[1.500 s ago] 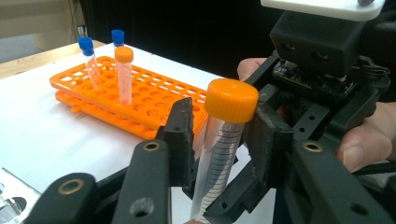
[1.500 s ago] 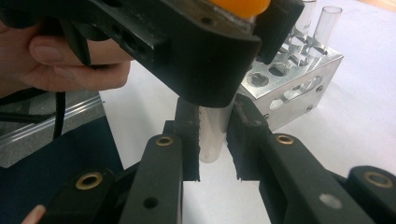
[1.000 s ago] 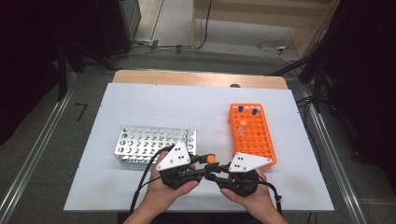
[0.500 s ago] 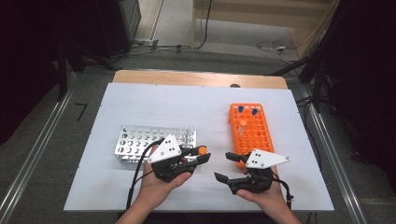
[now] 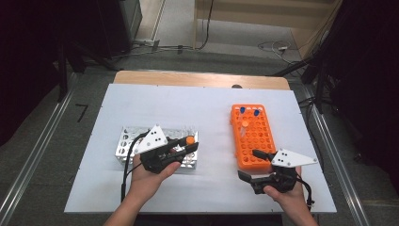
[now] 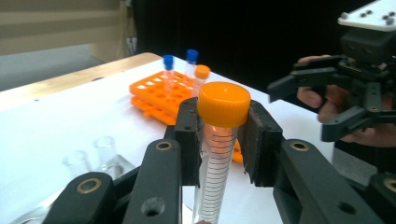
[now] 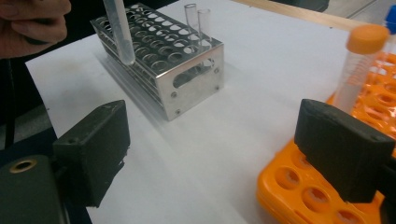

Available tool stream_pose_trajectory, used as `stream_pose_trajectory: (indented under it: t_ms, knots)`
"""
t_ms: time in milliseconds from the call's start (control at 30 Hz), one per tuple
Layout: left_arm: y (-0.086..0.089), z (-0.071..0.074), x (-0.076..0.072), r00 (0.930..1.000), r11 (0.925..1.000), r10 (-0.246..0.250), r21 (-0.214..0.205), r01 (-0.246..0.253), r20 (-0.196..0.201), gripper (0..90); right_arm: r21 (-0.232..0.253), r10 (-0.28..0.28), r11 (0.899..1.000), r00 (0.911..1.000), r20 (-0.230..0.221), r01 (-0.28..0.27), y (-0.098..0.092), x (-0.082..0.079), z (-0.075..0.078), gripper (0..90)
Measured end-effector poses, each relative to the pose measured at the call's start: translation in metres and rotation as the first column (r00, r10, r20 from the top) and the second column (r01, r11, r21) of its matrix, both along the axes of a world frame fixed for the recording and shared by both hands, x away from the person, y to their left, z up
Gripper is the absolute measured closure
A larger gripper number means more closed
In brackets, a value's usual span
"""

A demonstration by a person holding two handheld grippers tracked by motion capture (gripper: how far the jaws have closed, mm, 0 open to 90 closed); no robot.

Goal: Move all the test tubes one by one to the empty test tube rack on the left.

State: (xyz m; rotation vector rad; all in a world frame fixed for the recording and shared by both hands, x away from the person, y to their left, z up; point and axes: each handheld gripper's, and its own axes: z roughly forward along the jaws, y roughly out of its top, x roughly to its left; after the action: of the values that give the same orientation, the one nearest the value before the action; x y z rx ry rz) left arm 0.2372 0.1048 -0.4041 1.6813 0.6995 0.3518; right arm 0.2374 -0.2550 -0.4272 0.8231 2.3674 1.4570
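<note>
One light, rigid, slippery clear plastic tube with an orange screw cap (image 6: 223,105) sits pinched just under its cap by the left gripper (image 6: 219,140); the right gripper (image 5: 256,165) stands spread, its jaws having just been opening, empty.

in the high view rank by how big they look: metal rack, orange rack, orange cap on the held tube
1. metal rack and orange rack: look much alike, partly hidden, too close to rank
2. orange cap: by far the smallest

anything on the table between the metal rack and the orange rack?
No. In the high view the stretch between the metal rack and the orange rack is bare white table; the right gripper view shows the same bare gap.
</note>
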Motion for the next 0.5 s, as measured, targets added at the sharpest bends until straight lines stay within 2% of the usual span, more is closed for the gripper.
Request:
stream_pose_trajectory:
  t_ms: [300,500]
  knots:
    - [0.02,0.006,0.01,0.9977,0.9976,0.067,-0.02,-0.066,0.01,70.5,0.015,-0.05,0.999,0.9987,-0.007,0.05,-0.031,0.002,-0.001,6.7]
    - [0.028,0.005,0.024,0.9935,0.9933,0.114,-0.02,-0.114,0.008,70.5,0.048,-0.067,0.996,0.9974,-0.027,0.069,-0.047,0.01,-0.002,3.7]
